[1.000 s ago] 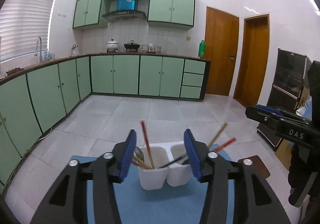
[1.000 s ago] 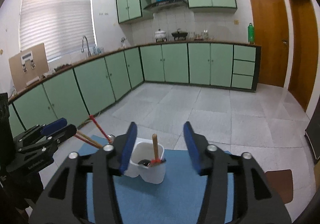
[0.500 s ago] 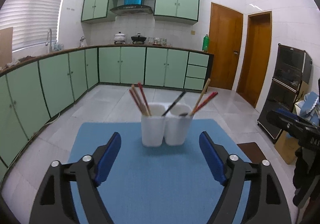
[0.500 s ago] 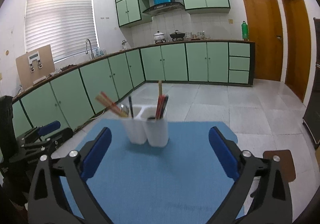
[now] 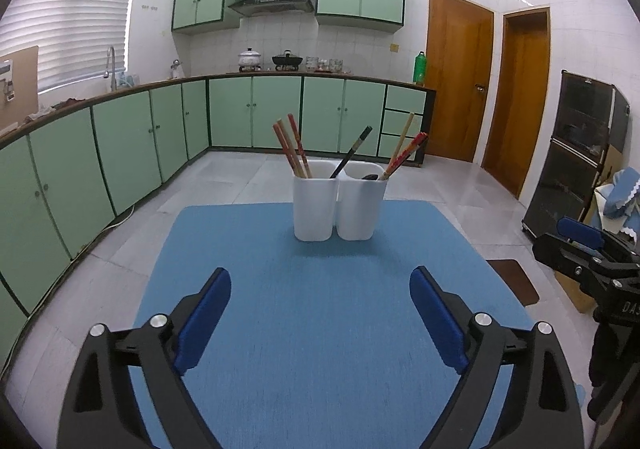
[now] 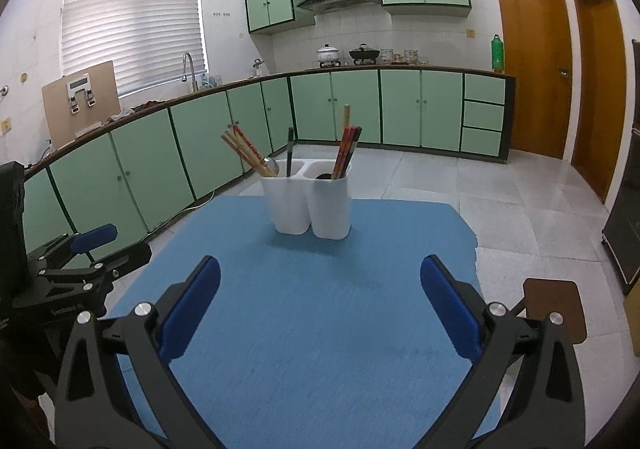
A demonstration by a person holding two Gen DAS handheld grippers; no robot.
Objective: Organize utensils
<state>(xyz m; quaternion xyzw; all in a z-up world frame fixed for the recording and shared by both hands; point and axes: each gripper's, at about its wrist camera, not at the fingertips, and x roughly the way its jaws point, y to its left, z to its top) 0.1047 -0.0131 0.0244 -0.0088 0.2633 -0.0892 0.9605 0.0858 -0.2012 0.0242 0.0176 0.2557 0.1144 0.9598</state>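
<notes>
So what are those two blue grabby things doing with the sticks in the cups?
A person is tidying utensils with tongs in each hand. Chopsticks and a spoon already stand in the two white cups on the blue mat. The left tongs and right tongs have just been opening; both are wide open, empty and apart from the cups.

Black angular hand-held gripper [image 5: 320, 317] frames, 2 blue finger pads [image 5: 204, 323] each, silver screws

At frame centre, the white holder [image 5: 334, 205] looks like smooth, slightly glossy plastic. The chopsticks [image 5: 291, 148] in it seem wooden. The blue mat [image 5: 320, 329] below is matt woven cloth. Floor tiles [image 5: 460, 201] shine.
</notes>
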